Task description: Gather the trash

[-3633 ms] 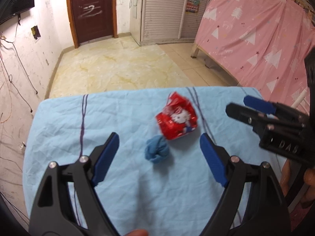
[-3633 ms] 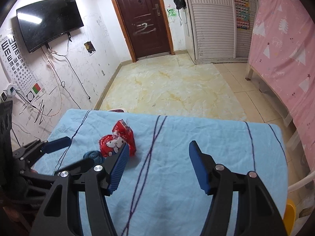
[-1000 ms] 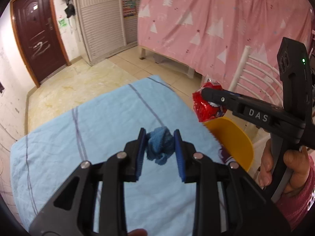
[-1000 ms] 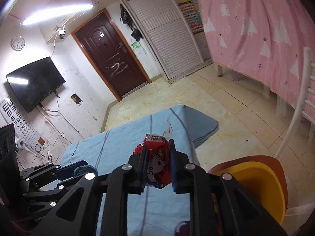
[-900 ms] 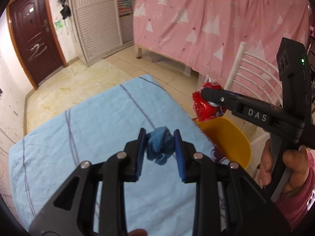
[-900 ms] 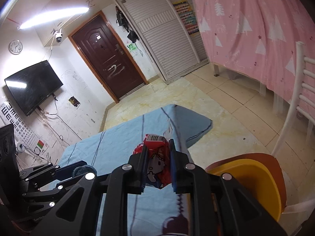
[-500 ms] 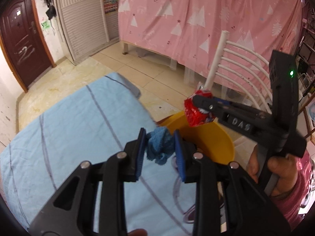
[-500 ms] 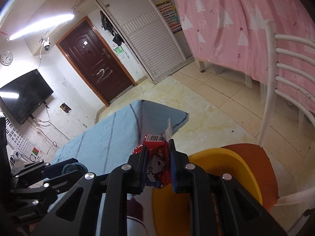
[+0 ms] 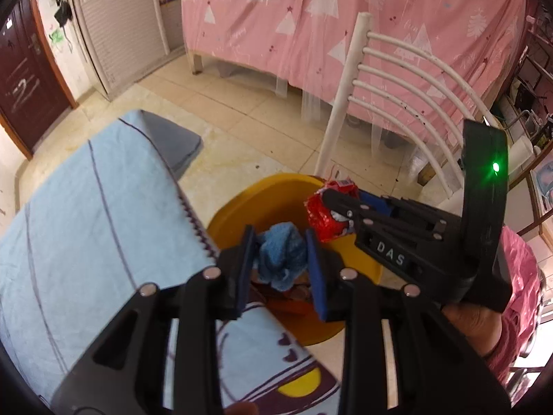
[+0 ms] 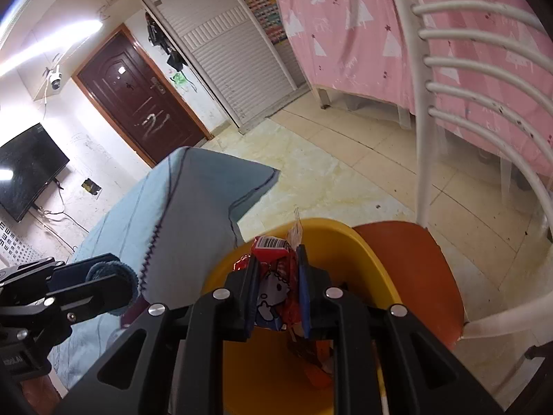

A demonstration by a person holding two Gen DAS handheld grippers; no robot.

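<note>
My left gripper (image 9: pixel 280 269), jaws just widening, has the blue wad (image 9: pixel 281 256) between them above the yellow bin (image 9: pixel 242 207). My right gripper (image 10: pixel 276 294) clamps the red wrapper (image 10: pixel 274 276) upright over it.

**A lived-in bedroom at home**

At twelve o'clock hangs a pink fabric sheet printed with white trees (image 9: pixel 363 24), draped over a bed frame. A dark brown panelled door (image 10: pixel 138 97) stands at ten o'clock beside a white slatted wardrobe (image 10: pixel 235 55). A black wall-mounted television (image 10: pixel 27 169) sits at nine o'clock, above a beige tiled floor (image 9: pixel 242 117).
</note>
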